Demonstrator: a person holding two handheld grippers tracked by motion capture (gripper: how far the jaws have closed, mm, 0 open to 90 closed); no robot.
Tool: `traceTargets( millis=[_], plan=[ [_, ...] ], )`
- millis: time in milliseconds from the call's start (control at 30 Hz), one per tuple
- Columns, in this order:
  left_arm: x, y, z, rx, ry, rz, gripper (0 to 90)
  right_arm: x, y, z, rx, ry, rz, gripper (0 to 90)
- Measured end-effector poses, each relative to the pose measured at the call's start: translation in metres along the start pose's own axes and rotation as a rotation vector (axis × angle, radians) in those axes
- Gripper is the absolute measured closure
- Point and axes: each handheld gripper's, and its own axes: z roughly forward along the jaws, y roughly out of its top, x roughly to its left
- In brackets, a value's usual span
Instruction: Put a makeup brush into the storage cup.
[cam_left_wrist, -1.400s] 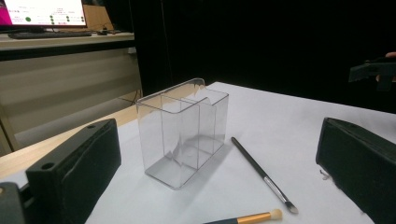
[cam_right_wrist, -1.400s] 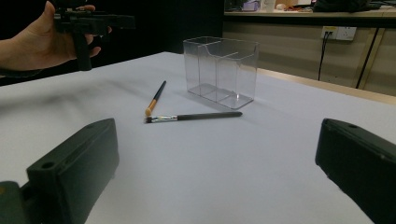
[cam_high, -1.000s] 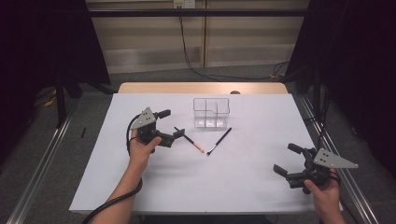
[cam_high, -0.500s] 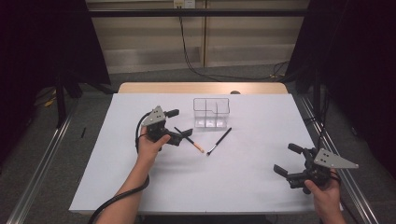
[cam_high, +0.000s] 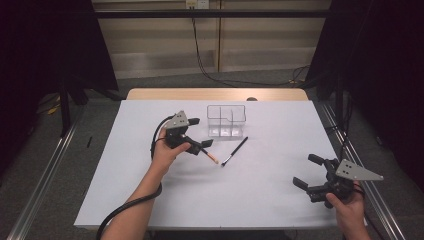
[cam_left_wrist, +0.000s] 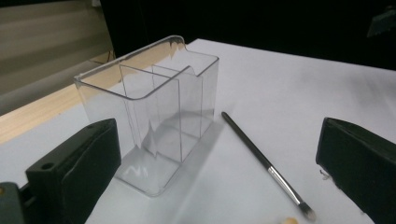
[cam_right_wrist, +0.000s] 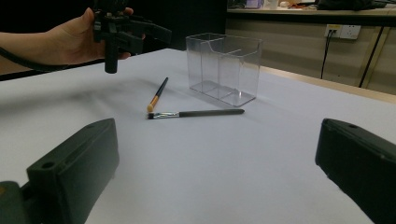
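The left gripper is hovering just above the white table, close in front of the clear organiser, and its jaws are standing wide apart with nothing between them. In the left gripper view the two black jaws are framing the organiser and the dark brush, well clear of both. The left hand is wrapping the gripper's body, its cable trailing back along the forearm.

Right beneath the jaws, on the organiser's near left side, the orange-tipped brush is lying flat on the table. Its long axis is running on a diagonal, dark handle end toward the gripper and the organiser, orange tip pointing away toward the person's edge. In the right gripper view it is showing as a thin stick with the pale tip nearest the camera.

Just beside it, the dark brush is lying flat too, handle end close to the organiser's front right corner, bristle end slanting down and left until it is nearly meeting the orange tip; the two make a shallow V.

The organiser is standing upright, its compartments empty.

Well apart from the organiser, near the table's right front corner, the right gripper is being held low in the right hand, jaws likewise spread wide and gripping nothing.
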Motion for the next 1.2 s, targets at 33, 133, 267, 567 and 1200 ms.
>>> traceTargets(
  millis=[33, 133, 267, 567, 1200],
  plan=[
    [0.001, 0.0, 0.001, 0.019, -0.005, -0.002, 0.0, 0.0, 0.0, 0.0, 0.0, 0.0, 0.0, 0.0],
    [0.002, 0.001, 0.003, 0.063, -0.004, 0.007, 0.0, 0.001, 0.0, 0.001, 0.004, 0.001, -0.001, 0.0],
    [0.002, 0.005, 0.006, 0.11, -0.02, 0.011, 0.0, 0.001, 0.0, 0.001, 0.006, 0.002, 0.0, 0.0],
    [0.006, 0.012, 0.012, 0.234, -0.03, -0.015, 0.0, 0.0, 0.0, 0.001, 0.008, 0.007, 0.002, 0.0],
    [0.01, 0.019, 0.024, 0.485, -0.099, 0.022, 0.0, 0.0, 0.0, 0.001, 0.006, 0.011, 0.006, 0.0]
  ],
)
